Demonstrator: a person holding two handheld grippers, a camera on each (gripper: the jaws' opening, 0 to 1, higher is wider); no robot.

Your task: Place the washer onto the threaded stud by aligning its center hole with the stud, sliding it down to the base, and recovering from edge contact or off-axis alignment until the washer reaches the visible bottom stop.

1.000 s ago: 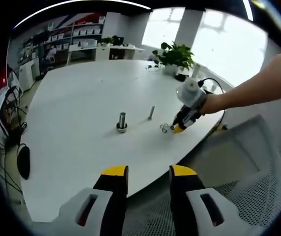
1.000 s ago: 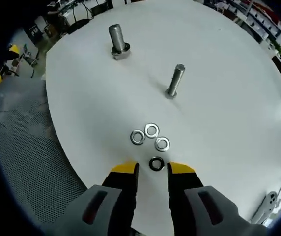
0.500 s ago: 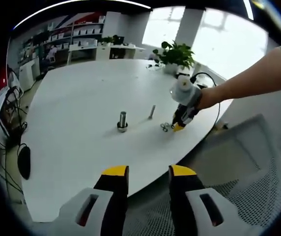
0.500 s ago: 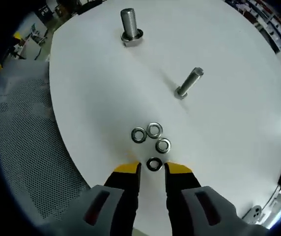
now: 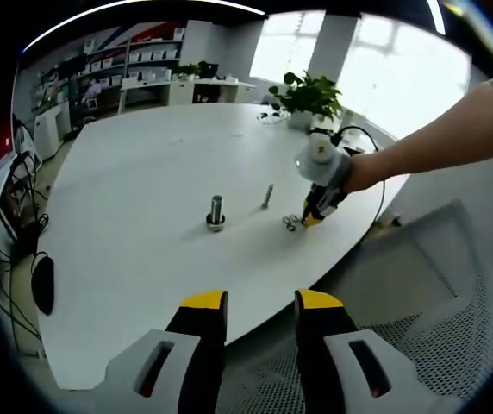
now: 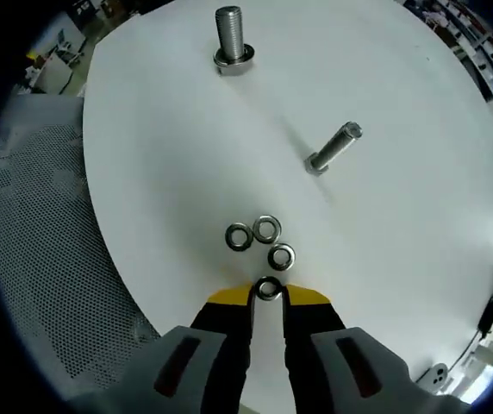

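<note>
left gripper view: the left gripper [image 5: 260,304] hangs off the white table's [image 5: 134,172] edge, jaws spread, holding nothing. right gripper view: the right gripper [image 6: 268,296] pinches a dark washer [image 6: 269,287] on the table, just beside three silver washers [image 6: 265,228]; the larger threaded stud [image 6: 230,37] stands well apart.

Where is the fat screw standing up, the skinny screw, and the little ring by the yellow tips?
thick stud [image 6: 229,34]: right gripper view, on its threaded shaft.
thin bolt [image 6: 334,147]: right gripper view, middle of its shaft.
washer [image 6: 268,288]: right gripper view, on its metal rim, between the yellow tips.
</note>
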